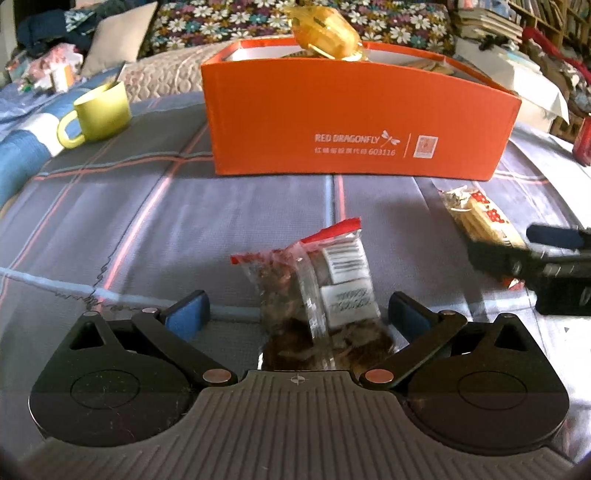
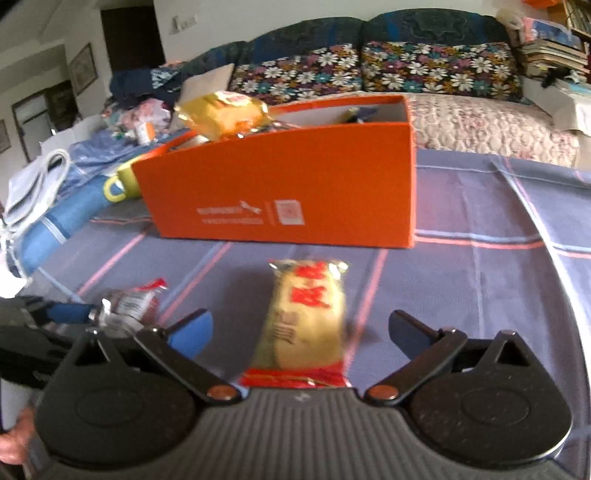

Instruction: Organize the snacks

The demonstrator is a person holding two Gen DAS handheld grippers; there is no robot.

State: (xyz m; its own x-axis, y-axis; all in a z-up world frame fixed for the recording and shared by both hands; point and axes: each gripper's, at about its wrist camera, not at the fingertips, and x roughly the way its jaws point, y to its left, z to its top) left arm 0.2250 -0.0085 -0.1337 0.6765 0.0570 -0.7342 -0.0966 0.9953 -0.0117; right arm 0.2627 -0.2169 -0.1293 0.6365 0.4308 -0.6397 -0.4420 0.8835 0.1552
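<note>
We've got a plaid blue bedspread (image 1: 147, 206) with a floral couch (image 2: 369, 70) behind it, and the orange box (image 1: 354, 122) sits toward the far edge with a golden snack bag (image 1: 325, 31) poking out. Our left gripper (image 1: 295, 314) is spread wide around a clear bag of dark snacks (image 1: 317, 295), not squeezing. Our right gripper (image 2: 301, 332) gapes around the yellow cracker pack (image 2: 306, 321) nearer us. A green mug (image 1: 99, 114) stands left of the box.

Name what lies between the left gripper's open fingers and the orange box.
Left wrist view: a clear snack bag lies between the left gripper fingers; beyond it, bare plaid cloth reaches the orange box.
</note>
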